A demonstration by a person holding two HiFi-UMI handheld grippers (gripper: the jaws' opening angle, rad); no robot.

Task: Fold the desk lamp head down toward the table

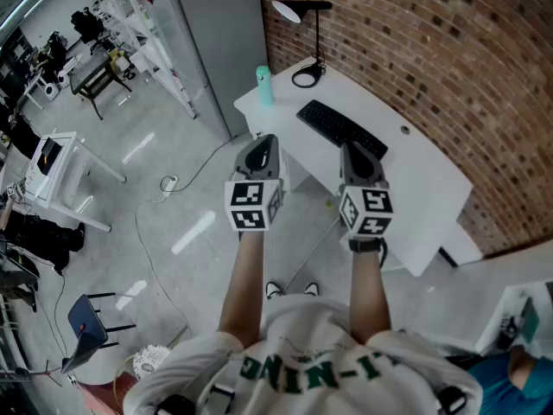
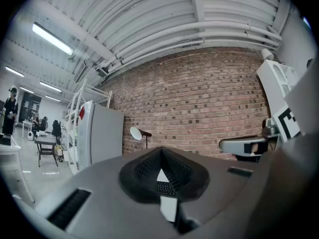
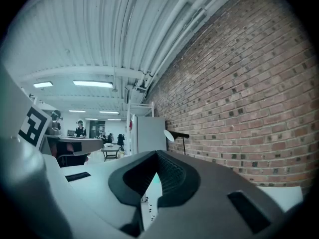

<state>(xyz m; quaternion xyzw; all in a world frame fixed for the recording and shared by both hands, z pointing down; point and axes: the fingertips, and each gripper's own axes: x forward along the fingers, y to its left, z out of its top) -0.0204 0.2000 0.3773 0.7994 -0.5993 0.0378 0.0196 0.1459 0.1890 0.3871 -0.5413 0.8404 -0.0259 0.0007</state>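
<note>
Left tool (image 1: 267, 138) and right tool (image 1: 349, 147) clenched empty, desk lamp (image 1: 289, 11) well beyond them, on white table (image 1: 415, 180)

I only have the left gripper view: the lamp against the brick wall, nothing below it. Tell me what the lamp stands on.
Observer: In the head view the desk lamp stands at the far corner of a white desk, with its head up on the post.
Operator: List what else sits on that desk.
Observer: A black keyboard lies in front of the lamp's base, and a teal bottle stands at the desk's left edge.
Operator: Report the right tongs.
Observer: The right gripper is held beside the left gripper, short of the lamp. Nothing is between its tongs.
</note>
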